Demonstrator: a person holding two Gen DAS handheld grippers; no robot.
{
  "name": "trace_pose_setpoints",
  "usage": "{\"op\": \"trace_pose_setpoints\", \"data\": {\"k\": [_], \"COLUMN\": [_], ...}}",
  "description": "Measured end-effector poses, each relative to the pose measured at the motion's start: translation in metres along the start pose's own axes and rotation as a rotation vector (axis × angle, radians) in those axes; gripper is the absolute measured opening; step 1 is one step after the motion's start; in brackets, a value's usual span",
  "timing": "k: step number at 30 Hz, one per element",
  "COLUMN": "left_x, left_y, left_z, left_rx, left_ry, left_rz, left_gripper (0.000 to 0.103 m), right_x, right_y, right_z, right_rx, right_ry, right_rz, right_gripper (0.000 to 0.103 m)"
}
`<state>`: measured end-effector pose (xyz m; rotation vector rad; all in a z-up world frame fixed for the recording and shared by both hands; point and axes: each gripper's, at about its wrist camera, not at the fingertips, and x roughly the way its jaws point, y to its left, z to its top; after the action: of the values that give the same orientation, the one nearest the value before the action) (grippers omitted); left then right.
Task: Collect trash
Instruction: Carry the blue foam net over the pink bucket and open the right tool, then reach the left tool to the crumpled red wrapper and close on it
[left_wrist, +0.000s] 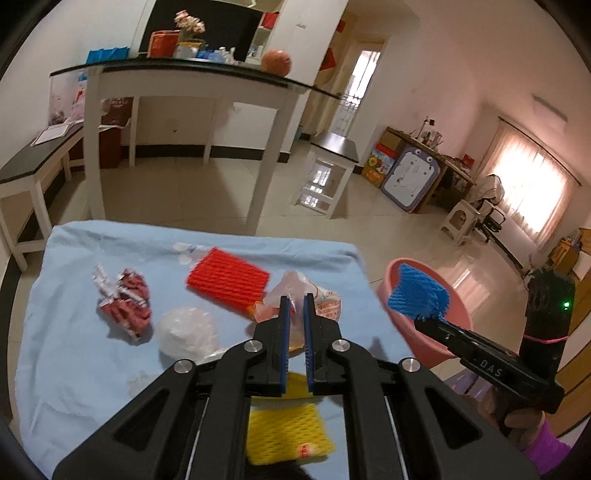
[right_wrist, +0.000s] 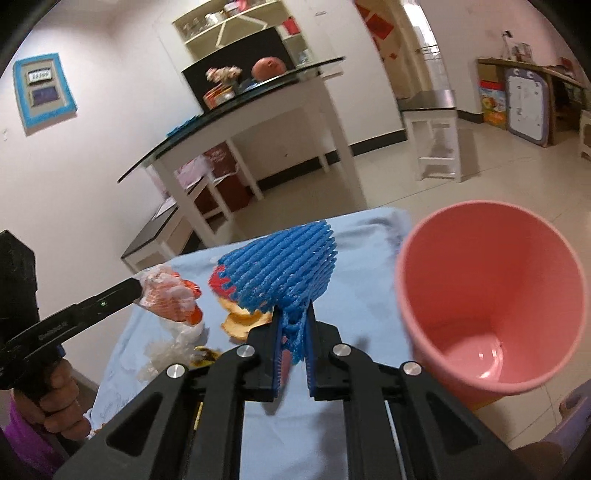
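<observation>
My left gripper (left_wrist: 294, 301) is shut on an orange-and-clear plastic wrapper (left_wrist: 325, 302) and holds it above the blue cloth (left_wrist: 74, 354); it also shows in the right wrist view (right_wrist: 170, 295). My right gripper (right_wrist: 293, 314) is shut on a blue foam net (right_wrist: 284, 267), held just left of the pink bucket (right_wrist: 491, 295); net and bucket also show in the left wrist view, the net (left_wrist: 419, 291) before the bucket's rim (left_wrist: 391, 273). On the cloth lie a red foam net (left_wrist: 227, 282), a yellow foam net (left_wrist: 286, 428), a crumpled red-white wrapper (left_wrist: 123, 301) and a white plastic wad (left_wrist: 186, 330).
Fruit peel (right_wrist: 240, 321) lies on the cloth beside the blue net. Behind stand a tall white table with a black top (left_wrist: 184, 70), a low bench (left_wrist: 26, 166) and a small stool (left_wrist: 328, 166). Tiled floor surrounds the cloth-covered table.
</observation>
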<state>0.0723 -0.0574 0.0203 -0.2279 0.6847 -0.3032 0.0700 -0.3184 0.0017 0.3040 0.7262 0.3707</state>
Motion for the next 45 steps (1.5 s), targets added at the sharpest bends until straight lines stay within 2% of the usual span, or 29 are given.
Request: {"op": "trace_pose_setpoints", "data": {"k": [4, 9, 15, 23, 33, 36, 38, 40, 41, 43, 45], "left_x": [0.006, 0.024, 0.048, 0.09, 0.137, 0.144, 0.148, 0.15, 0.151, 0.151, 0.147], "left_y": [-0.026, -0.065, -0.114, -0.149, -0.172, -0.171, -0.172, -0.171, -0.169, -0.165, -0.161], "left_z": [0.004, 0.002, -0.002, -0.011, -0.022, -0.027, -0.03, -0.03, -0.03, -0.029, -0.028], "left_rx": [0.021, 0.05, 0.111, 0.13, 0.125, 0.11, 0.103, 0.096, 0.082, 0.052, 0.039], "left_ry": [-0.002, 0.041, 0.077, 0.139, 0.178, 0.183, 0.177, 0.189, 0.199, 0.203, 0.197], "left_rz": [-0.043, -0.112, -0.161, -0.172, -0.153, -0.143, -0.122, -0.11, -0.116, -0.13, -0.139], "left_gripper": [0.006, 0.006, 0.006, 0.006, 0.006, 0.006, 0.007, 0.015, 0.017, 0.03, 0.032], "right_x": [-0.018, -0.042, -0.056, -0.056, -0.049, -0.045, -0.044, -0.044, -0.045, -0.045, -0.045], "right_y": [-0.023, -0.058, -0.094, -0.122, -0.144, -0.148, -0.149, -0.147, -0.149, -0.146, -0.143], "right_z": [0.001, -0.002, -0.007, -0.008, -0.009, -0.006, -0.004, -0.003, -0.004, -0.002, -0.001], "right_rx": [0.044, 0.107, 0.154, 0.175, 0.173, 0.162, 0.157, 0.145, 0.14, 0.128, 0.12], "right_ry": [-0.029, -0.053, -0.064, -0.044, -0.014, 0.005, 0.009, 0.01, 0.009, 0.017, 0.021], "right_rz": [-0.055, -0.129, -0.166, -0.18, -0.205, -0.225, -0.241, -0.263, -0.271, -0.29, -0.307], "right_gripper": [0.009, 0.009, 0.01, 0.01, 0.012, 0.02, 0.035, 0.041, 0.042, 0.042, 0.042]}}
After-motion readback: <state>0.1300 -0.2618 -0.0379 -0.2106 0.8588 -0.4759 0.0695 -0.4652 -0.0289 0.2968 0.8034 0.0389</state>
